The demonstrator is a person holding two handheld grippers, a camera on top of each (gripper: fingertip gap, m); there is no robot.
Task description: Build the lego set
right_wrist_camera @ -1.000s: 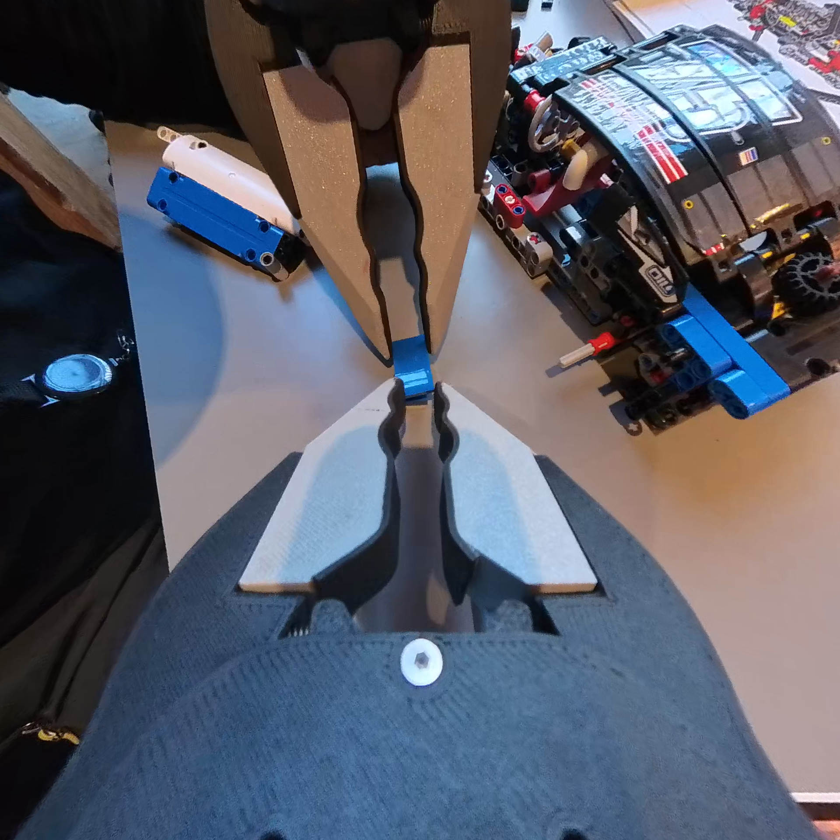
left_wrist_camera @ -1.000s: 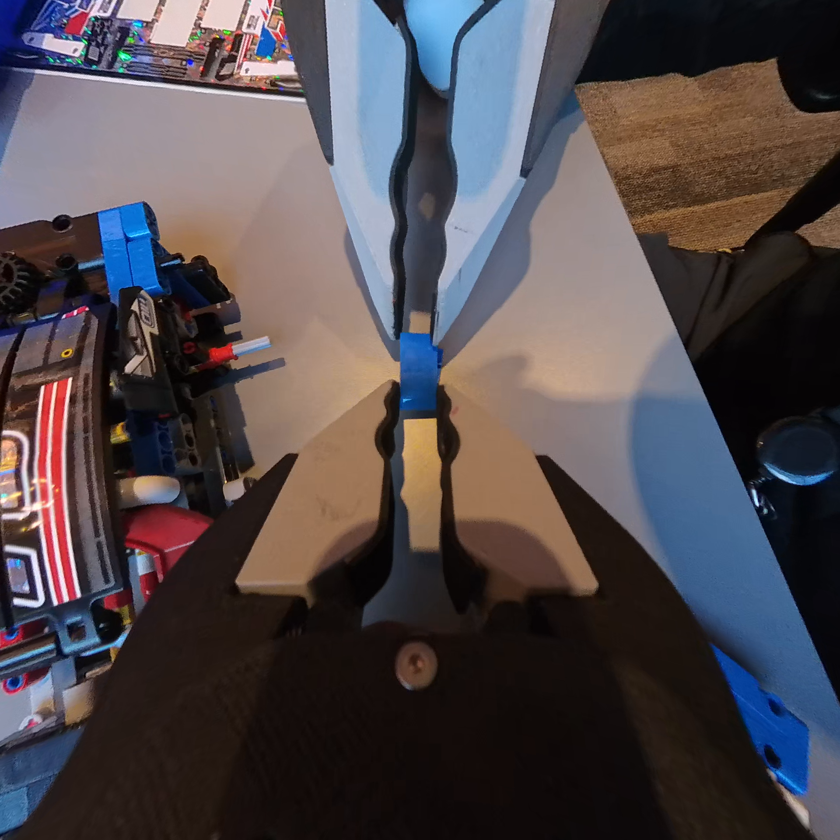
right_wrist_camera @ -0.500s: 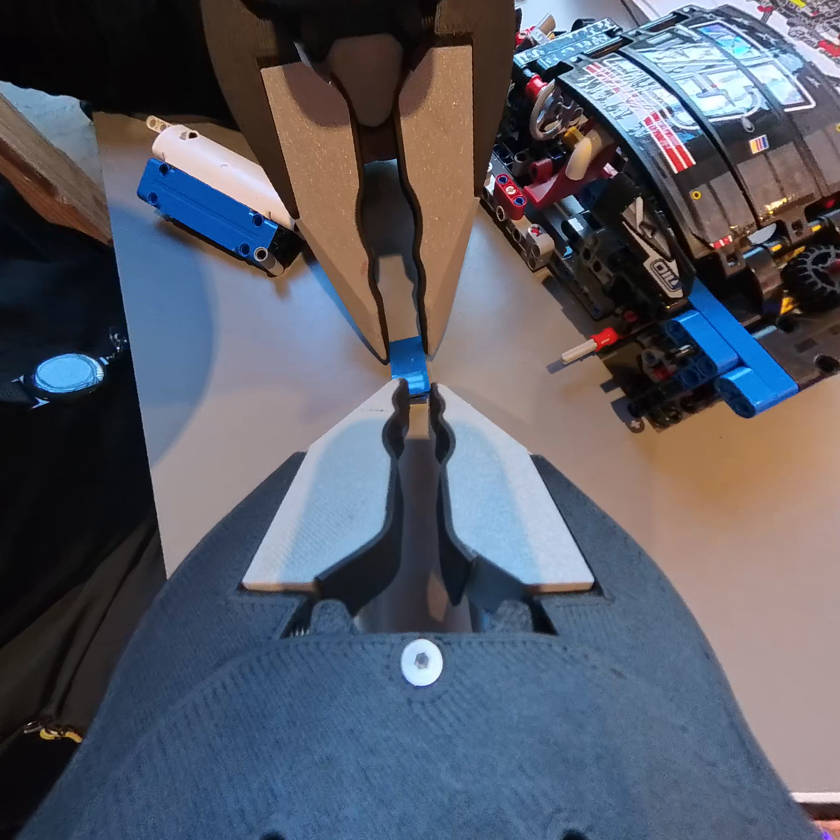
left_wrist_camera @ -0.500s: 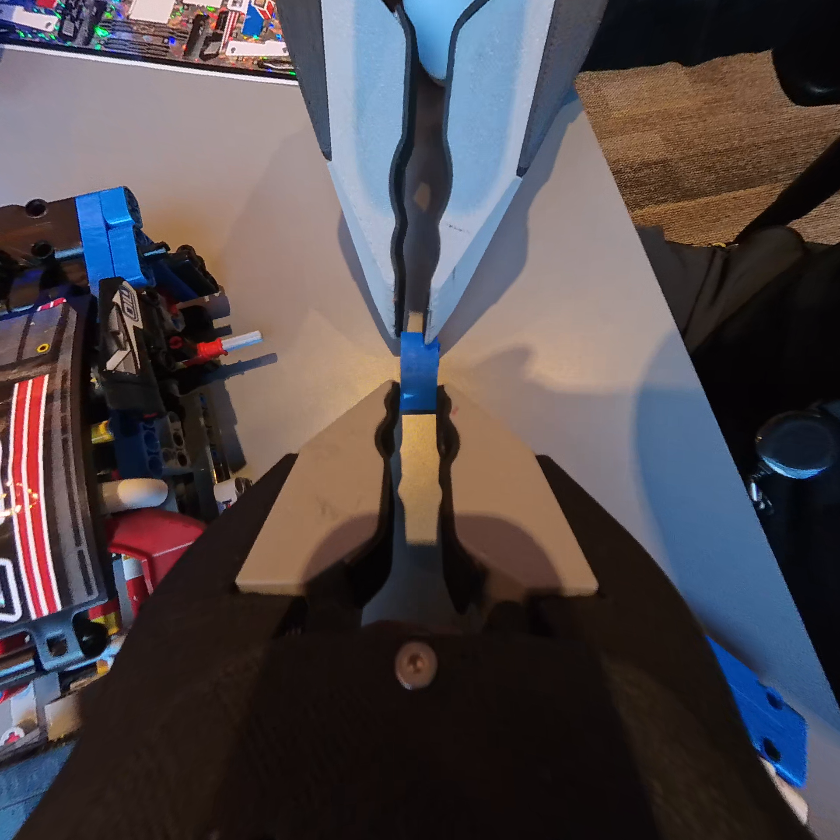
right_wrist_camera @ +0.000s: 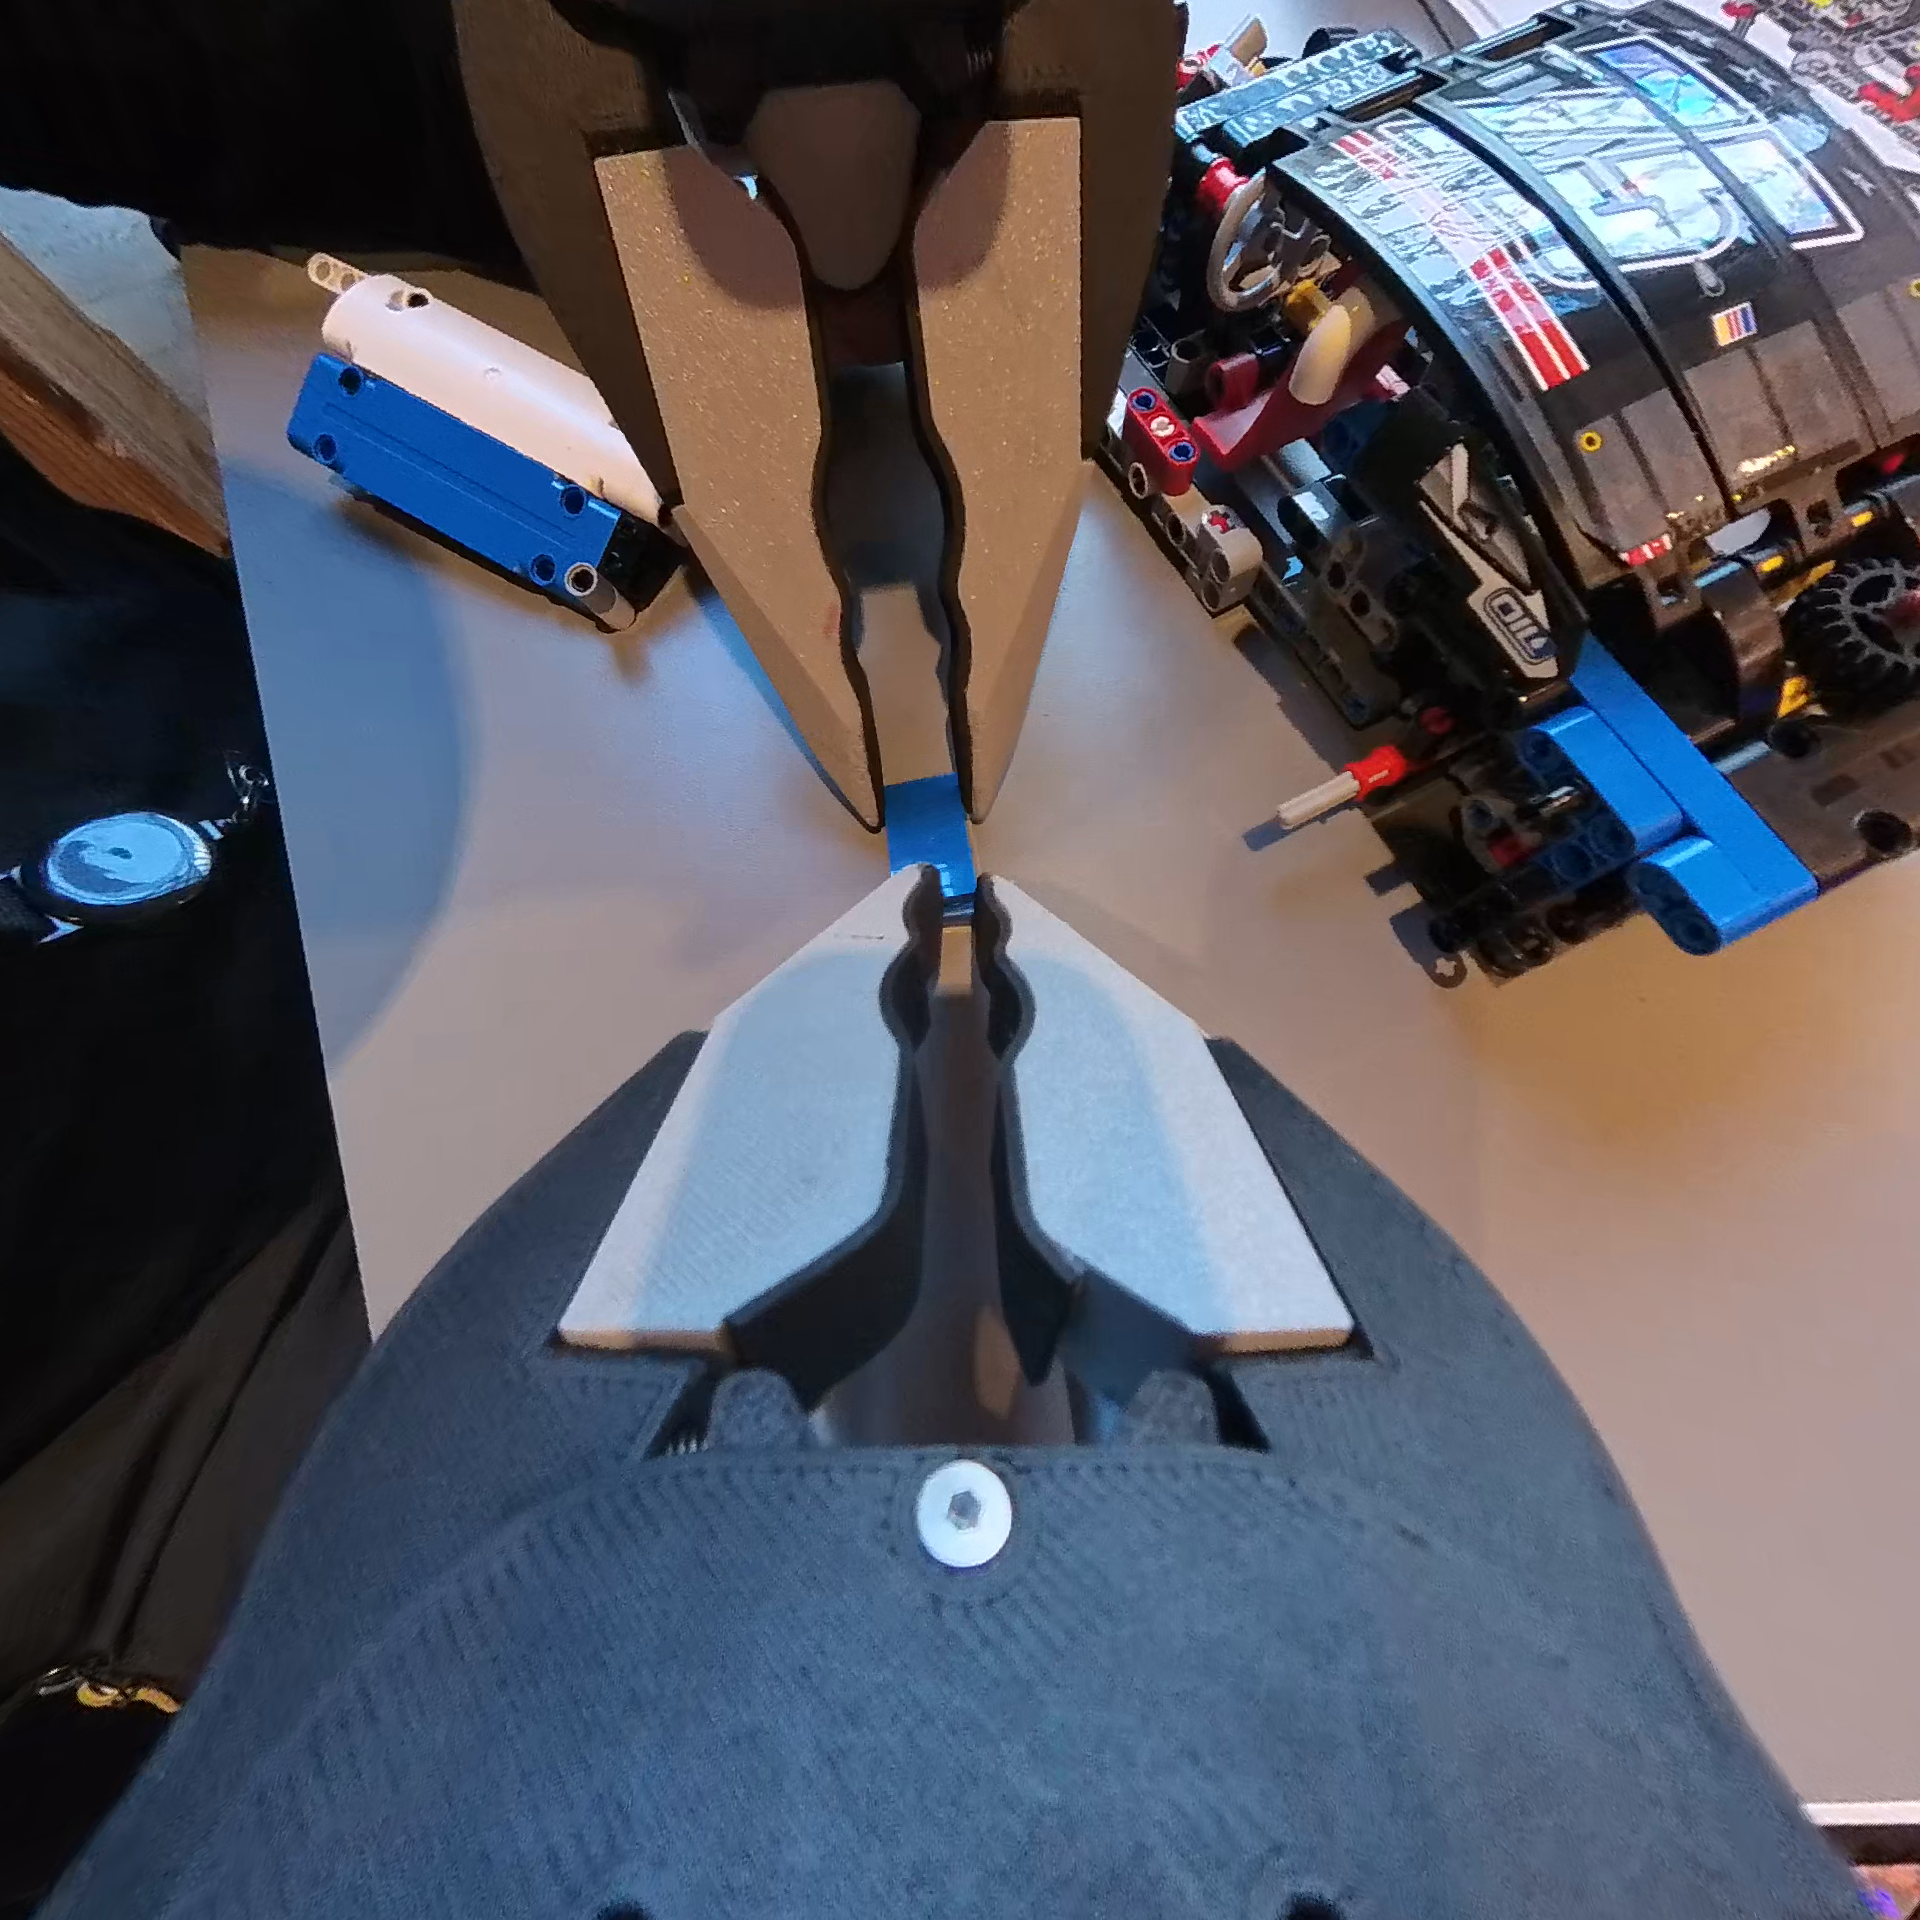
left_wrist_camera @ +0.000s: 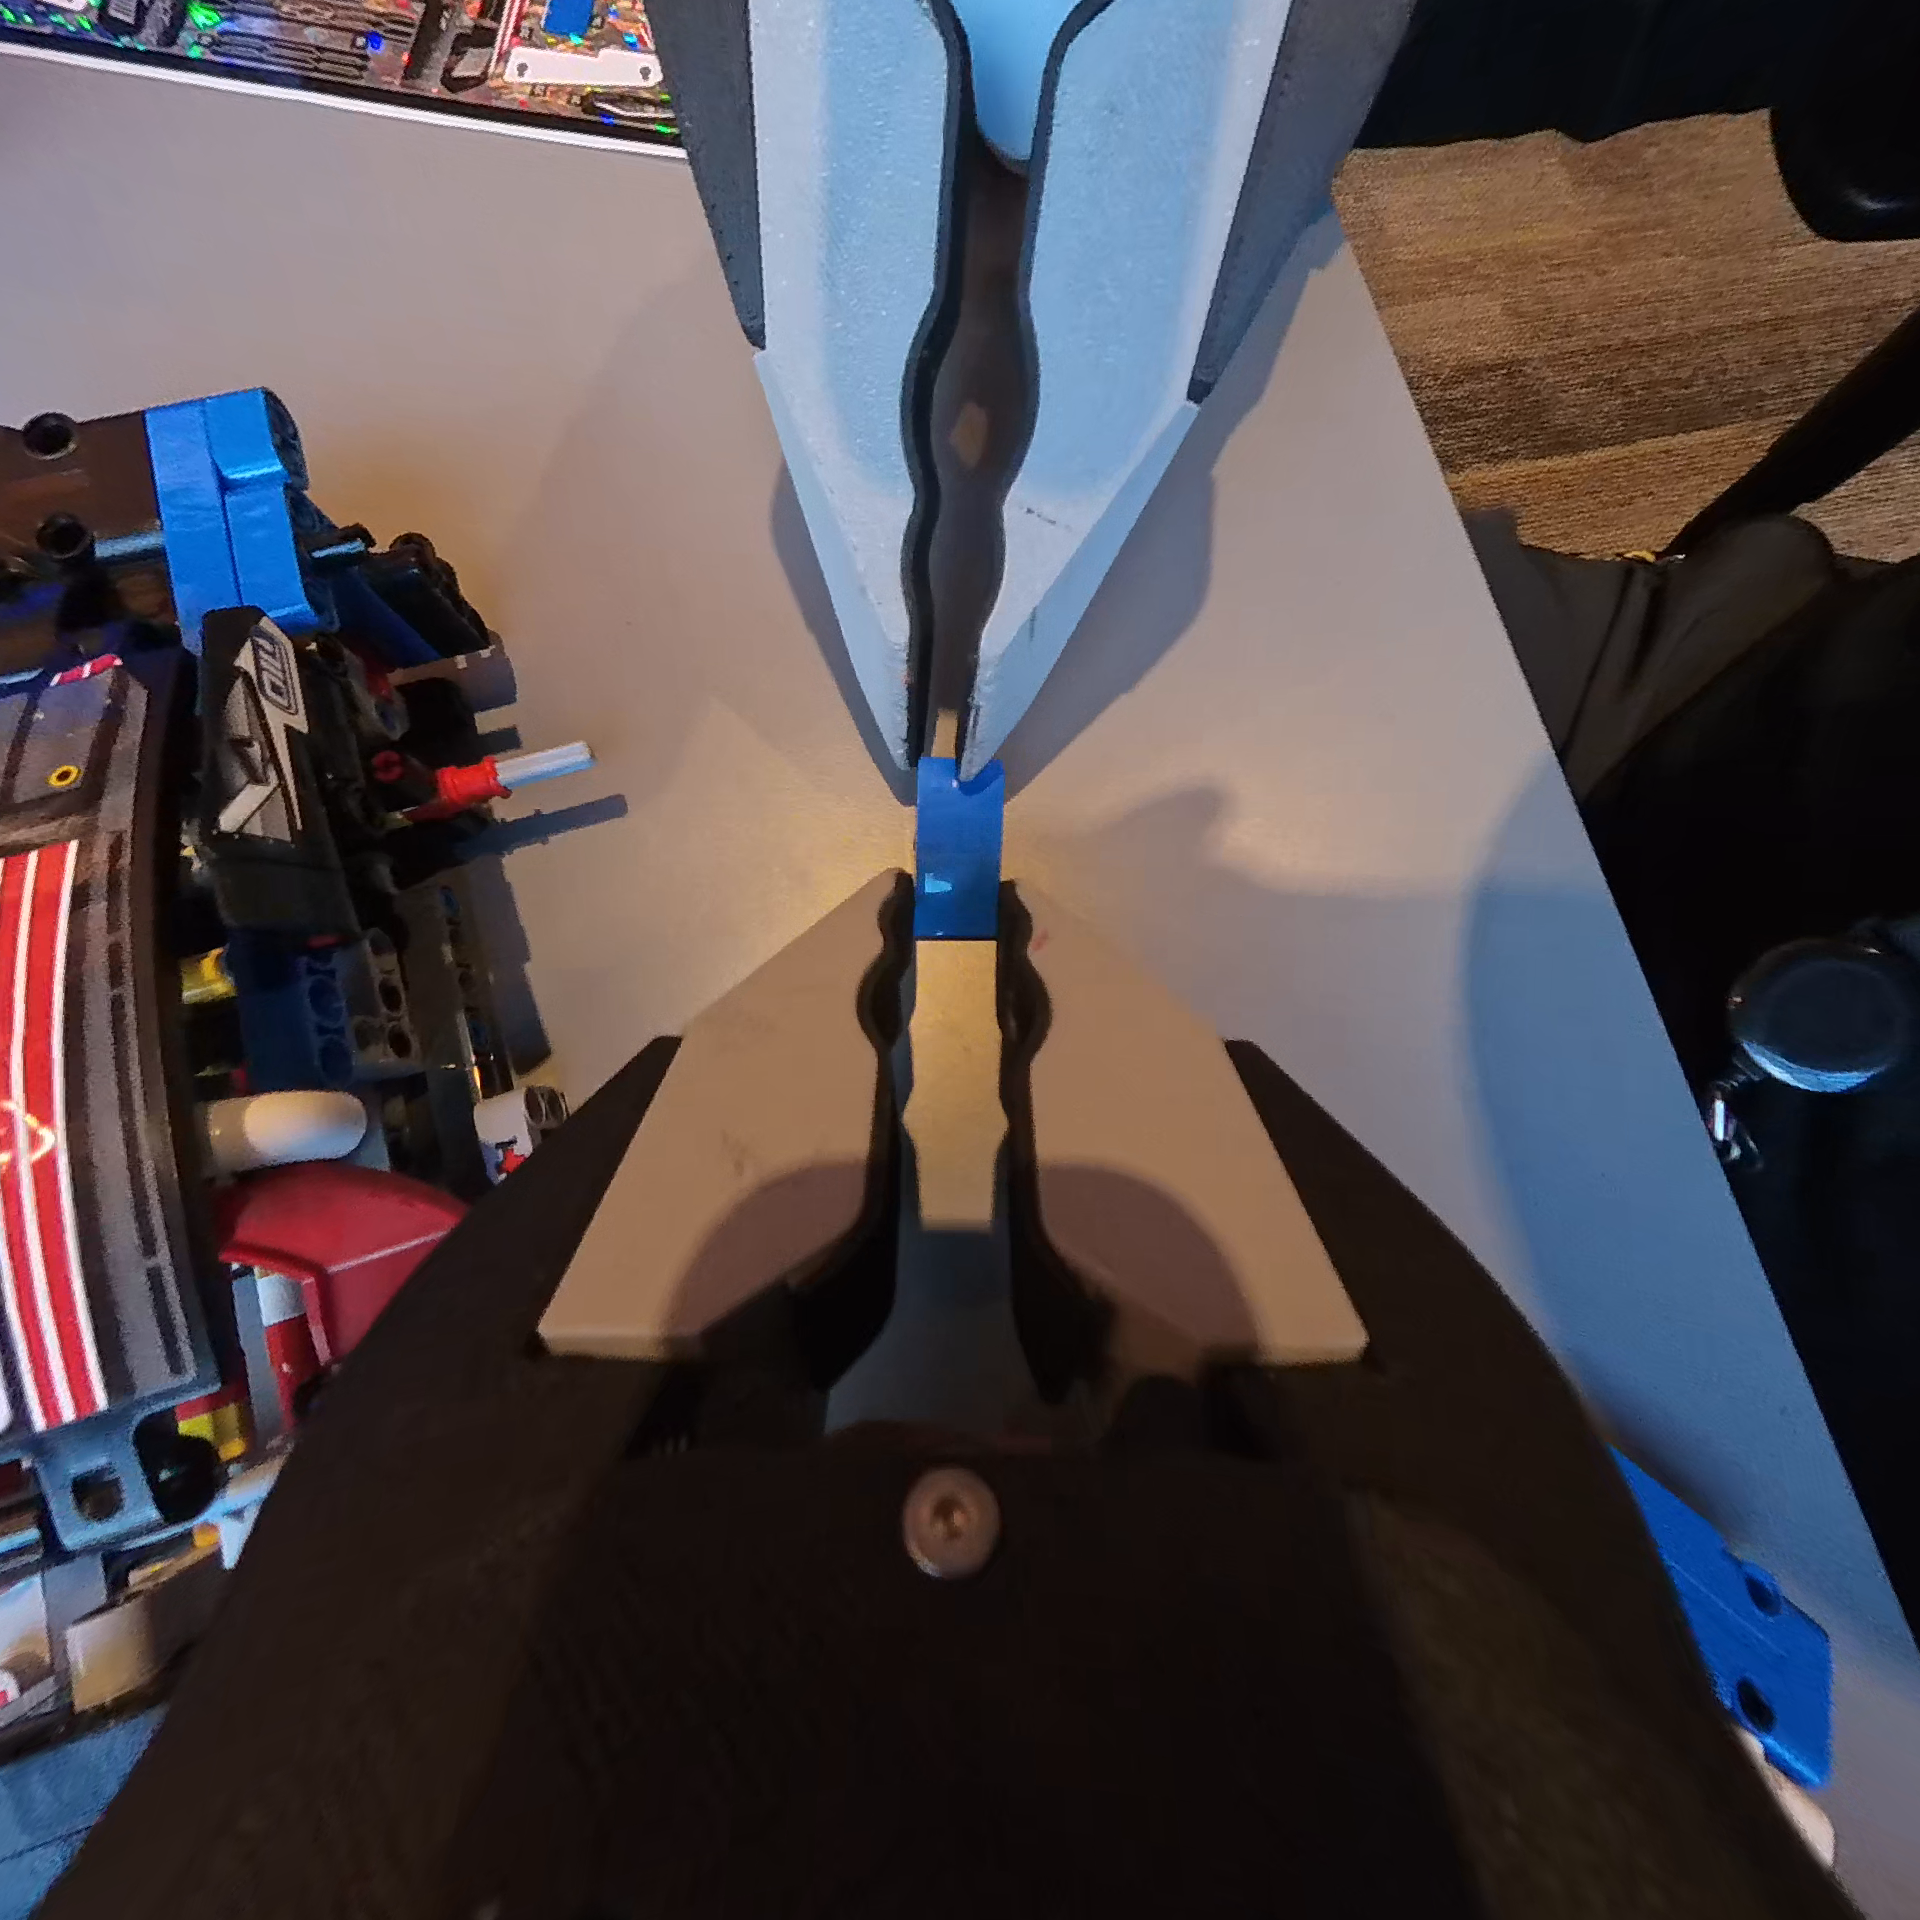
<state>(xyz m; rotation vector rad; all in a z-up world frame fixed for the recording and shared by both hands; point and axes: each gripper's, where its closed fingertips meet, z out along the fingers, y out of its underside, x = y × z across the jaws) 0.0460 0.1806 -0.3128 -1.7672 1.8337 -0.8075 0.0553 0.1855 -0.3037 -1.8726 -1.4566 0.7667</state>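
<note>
I have the small blue piece pinched from both ends at the centre of each frame, held above the pale worktop. My left tongs clamp its near end in the left wrist view, and the right tongs come down from the top of that frame to nip its far end. The right wrist view reverses this: right tongs closed on the blue piece from below, left tongs gripping it from above. Both pairs hide the ends of the piece, so I cannot make out its full shape.

The car model is cut off at the left edge of the left wrist view — only its black panel with red and white stripes and its blue beams show. The right wrist view shows more of the car model at upper right: steering wheel, dark tyre and a pale axle sticking out toward the tongs.

Only the right wrist view shows the blue-and-white assembly at upper left in full; in the left view just a blue corner peeks out at lower right. Only the left view shows the printed sheet along the top left edge and carpet at upper right.
</note>
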